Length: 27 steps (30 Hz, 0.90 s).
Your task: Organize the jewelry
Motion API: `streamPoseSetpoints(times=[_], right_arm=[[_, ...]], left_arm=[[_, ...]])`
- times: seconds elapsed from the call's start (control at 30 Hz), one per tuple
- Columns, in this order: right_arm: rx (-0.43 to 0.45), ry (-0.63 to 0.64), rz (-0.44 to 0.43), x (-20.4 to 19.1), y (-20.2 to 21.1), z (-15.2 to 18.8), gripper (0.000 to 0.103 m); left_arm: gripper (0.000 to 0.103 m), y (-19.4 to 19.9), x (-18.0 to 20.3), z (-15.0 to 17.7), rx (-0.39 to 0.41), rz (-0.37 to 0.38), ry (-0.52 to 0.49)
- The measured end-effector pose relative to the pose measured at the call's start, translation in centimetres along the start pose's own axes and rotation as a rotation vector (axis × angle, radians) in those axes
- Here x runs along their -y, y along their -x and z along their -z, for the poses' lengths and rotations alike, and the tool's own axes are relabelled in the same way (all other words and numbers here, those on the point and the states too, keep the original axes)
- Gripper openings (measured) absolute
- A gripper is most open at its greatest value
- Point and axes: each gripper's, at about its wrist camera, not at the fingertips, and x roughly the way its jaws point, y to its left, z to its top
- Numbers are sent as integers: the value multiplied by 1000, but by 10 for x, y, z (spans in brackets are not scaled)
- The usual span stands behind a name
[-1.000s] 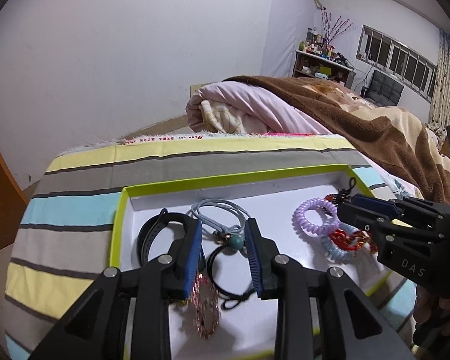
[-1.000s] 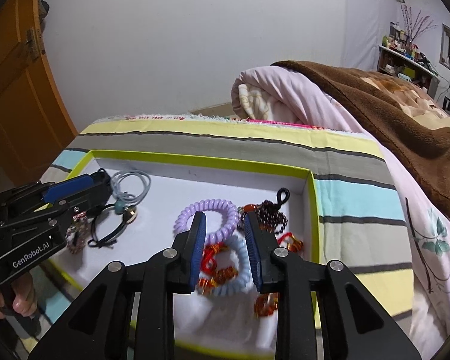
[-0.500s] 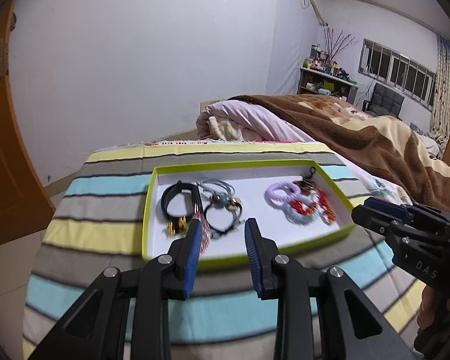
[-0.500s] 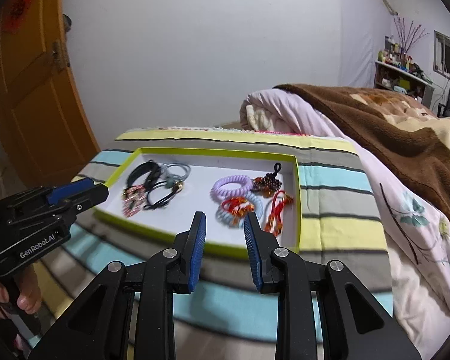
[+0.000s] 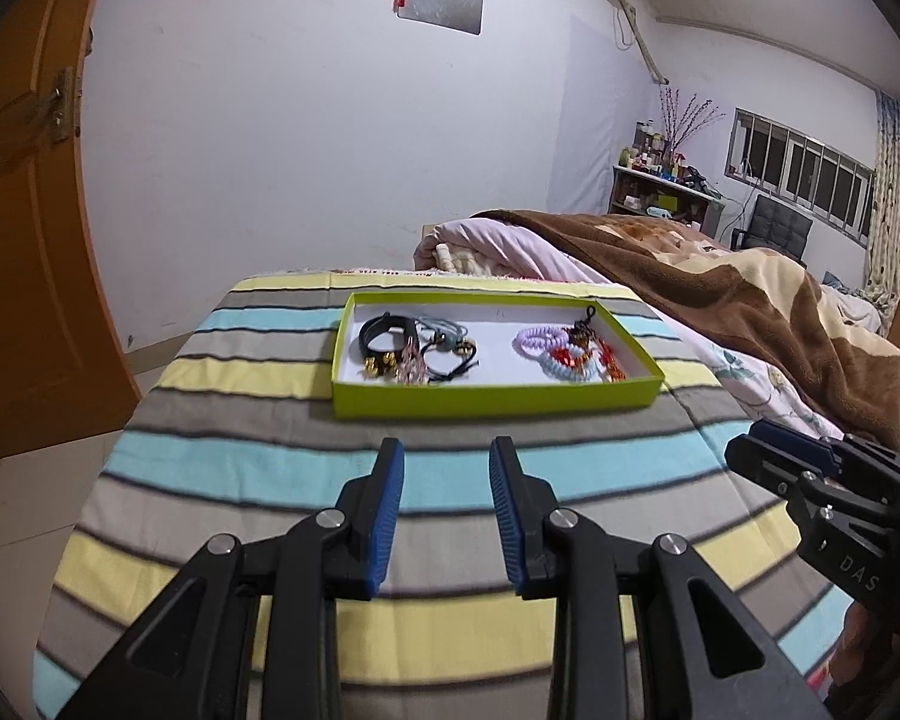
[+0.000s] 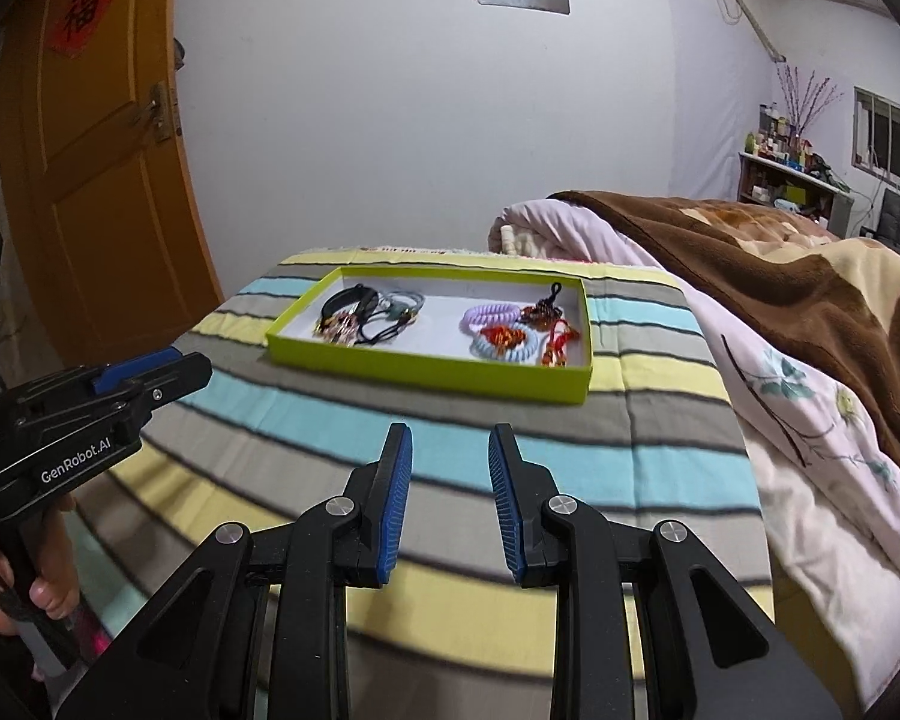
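Hovering empty with jaws apart at lower frame, the left claw [image 5: 441,516] and right claw [image 6: 449,504] sit well short of the tray [image 5: 492,399] mid-frame, where tangled bands [image 5: 561,354] risk snagging together if grabbed.

"GenRobot.AI" on the left gripper [image 6: 150,381], "DAS" (cut off) on the right gripper [image 5: 774,456], "福" on the door sign [image 6: 84,15]
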Motion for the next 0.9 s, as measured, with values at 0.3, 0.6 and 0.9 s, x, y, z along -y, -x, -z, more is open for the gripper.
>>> streamPoseSetpoints(times=[0.3,0.6,0.9], right_arm=[[20,5,23,-12,26,26,27],[29,17,20,-17,35,32,27],[22,19,18,-19,36,33,27]], left_arm=[[31,23,5,31,-6,-23,-11],[31,30,9,41,-11,-29,-10],[31,31,11,45,-16,-27,-7]])
